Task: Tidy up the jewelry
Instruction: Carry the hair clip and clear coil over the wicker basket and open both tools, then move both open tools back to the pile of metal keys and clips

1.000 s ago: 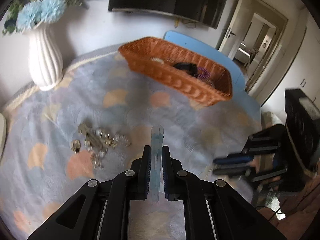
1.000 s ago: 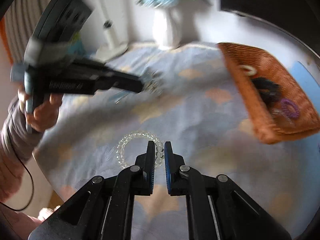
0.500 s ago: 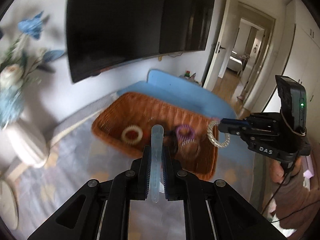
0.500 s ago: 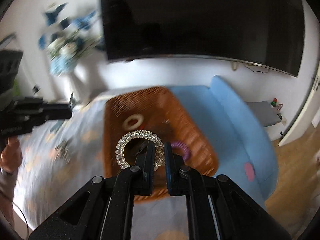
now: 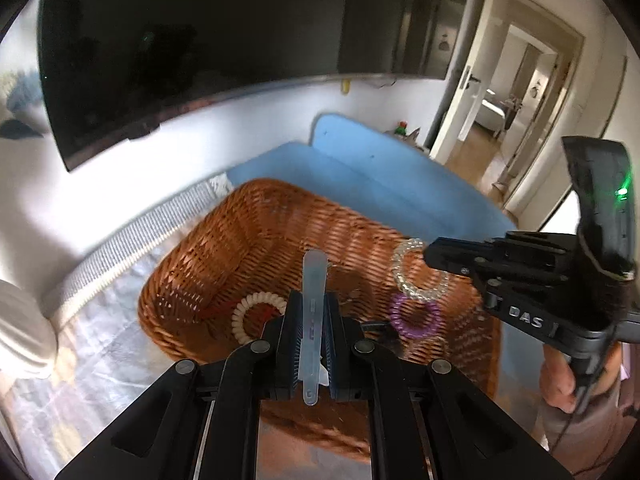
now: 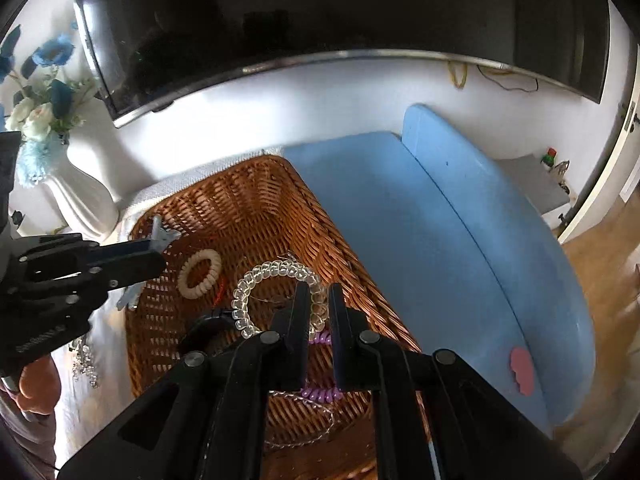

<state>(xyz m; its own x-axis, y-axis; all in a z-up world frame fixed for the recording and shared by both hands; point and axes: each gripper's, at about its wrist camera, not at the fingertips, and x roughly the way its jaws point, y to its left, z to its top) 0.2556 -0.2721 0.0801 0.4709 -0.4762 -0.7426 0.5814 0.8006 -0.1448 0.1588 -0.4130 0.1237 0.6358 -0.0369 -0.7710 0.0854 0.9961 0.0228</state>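
My left gripper [image 5: 311, 304] is shut on a pale blue hair clip [image 5: 313, 280] and holds it above the near side of the wicker basket [image 5: 224, 240]. My right gripper [image 6: 319, 300] has its jaws slightly apart; the clear spiral hair tie [image 6: 264, 276] still hangs on its left finger over the basket [image 6: 256, 200]. The tie also shows in the left wrist view [image 5: 412, 276] at the right gripper's tip [image 5: 430, 252]. A cream spiral tie [image 5: 250, 312], a purple spiral tie [image 5: 414, 316] and a black item [image 6: 208, 328] lie in the basket.
The basket rests on a patterned cloth [image 5: 92, 380] beside a blue cushion [image 6: 420, 240]. A white vase [image 6: 80, 196] with blue flowers stands at the left. Several small shiny pieces [image 6: 86, 364] lie on the cloth left of the basket. A dark screen [image 5: 200, 40] hangs on the wall.
Both grippers have moved in over the basket. The right gripper's jaws have parted a little, loosening the clear tie. The left still grips the clip.
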